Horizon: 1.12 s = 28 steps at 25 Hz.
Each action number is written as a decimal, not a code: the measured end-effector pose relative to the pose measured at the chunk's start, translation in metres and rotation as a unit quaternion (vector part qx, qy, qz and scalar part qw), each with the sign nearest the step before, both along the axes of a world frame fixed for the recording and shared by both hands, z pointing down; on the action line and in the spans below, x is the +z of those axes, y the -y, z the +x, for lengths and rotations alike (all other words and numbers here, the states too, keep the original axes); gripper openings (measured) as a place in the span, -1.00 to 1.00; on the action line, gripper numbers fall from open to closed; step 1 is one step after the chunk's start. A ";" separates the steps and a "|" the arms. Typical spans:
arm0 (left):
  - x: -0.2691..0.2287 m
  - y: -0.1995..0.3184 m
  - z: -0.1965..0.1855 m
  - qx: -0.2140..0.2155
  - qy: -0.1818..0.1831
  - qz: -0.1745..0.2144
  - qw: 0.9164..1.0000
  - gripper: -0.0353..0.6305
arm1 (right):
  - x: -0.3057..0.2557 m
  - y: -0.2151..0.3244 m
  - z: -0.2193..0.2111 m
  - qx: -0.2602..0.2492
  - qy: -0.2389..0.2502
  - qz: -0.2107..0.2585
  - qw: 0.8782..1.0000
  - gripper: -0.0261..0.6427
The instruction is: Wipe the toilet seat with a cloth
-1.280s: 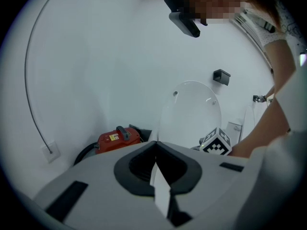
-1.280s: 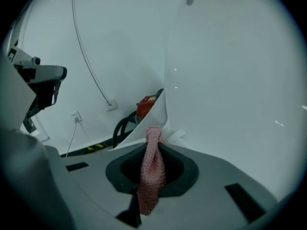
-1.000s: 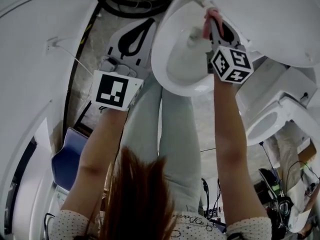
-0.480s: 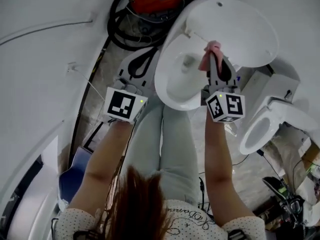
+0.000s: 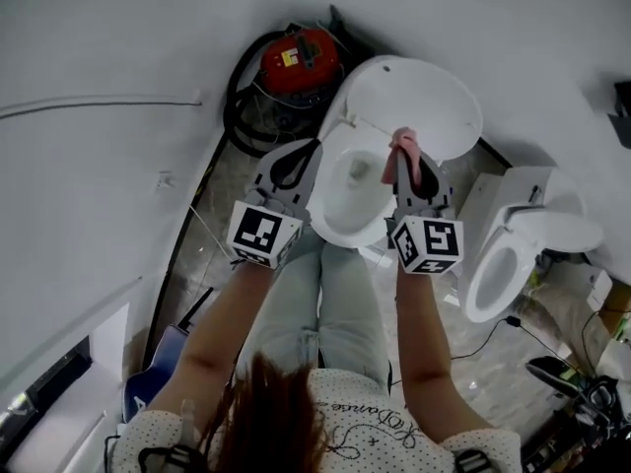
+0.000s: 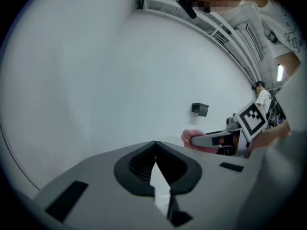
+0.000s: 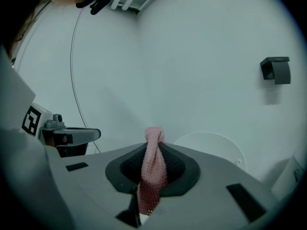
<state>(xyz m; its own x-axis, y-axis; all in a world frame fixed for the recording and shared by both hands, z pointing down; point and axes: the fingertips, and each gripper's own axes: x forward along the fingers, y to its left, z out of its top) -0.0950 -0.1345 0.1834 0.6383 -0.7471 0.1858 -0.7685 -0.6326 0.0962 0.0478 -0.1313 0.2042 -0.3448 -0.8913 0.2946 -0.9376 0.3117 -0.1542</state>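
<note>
Right gripper (image 5: 408, 163) jaws clamped on pink cloth (image 5: 401, 144), above open toilet (image 5: 335, 231) bowl, frame centre. Left gripper (image 5: 302, 153) jaws closed, empty, beside toilet's left rim.

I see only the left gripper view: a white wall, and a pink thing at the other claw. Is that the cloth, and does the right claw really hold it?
Observer: Yes. In the right gripper view, the right claw is shut on the pink cloth, which stands up between its jaws.
Operator: Where is the toilet seat?
Observer: In the head view, the toilet seat is straight ahead with the lid raised. The cloth is over its back right part. I cannot tell if they touch.
Operator: And my left claw?
Observer: The left claw is left of the seat, outside its rim.
</note>
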 end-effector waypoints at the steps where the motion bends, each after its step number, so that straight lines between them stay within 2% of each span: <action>1: -0.010 -0.002 0.001 0.003 0.001 0.002 1.000 -0.88 | -0.013 -0.003 -0.001 0.000 0.004 0.006 1.000 -0.76; 7: -0.071 -0.014 0.003 0.013 0.000 0.032 0.999 -0.89 | -0.079 -0.023 -0.016 -0.018 0.012 0.019 1.000 -0.76; 15: -0.130 -0.036 0.003 0.029 0.003 0.069 0.997 -0.89 | -0.139 -0.049 -0.021 -0.007 -0.006 0.074 0.997 -0.76; 22: -0.166 -0.058 0.001 0.040 0.002 0.096 0.995 -0.89 | -0.182 -0.070 -0.025 -0.008 -0.016 0.110 0.994 -0.76; 28: -0.187 -0.080 -0.011 0.037 -0.002 0.105 0.994 -0.89 | -0.209 -0.093 -0.031 -0.005 -0.019 0.132 0.991 -0.77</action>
<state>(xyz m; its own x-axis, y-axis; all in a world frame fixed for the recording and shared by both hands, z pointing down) -0.1058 -0.0545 -0.0038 0.6928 -0.7206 0.0284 -0.7195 -0.6933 -0.0402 0.0165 -0.0383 -0.0049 -0.3475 -0.9355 0.0635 -0.9377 0.3462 -0.0308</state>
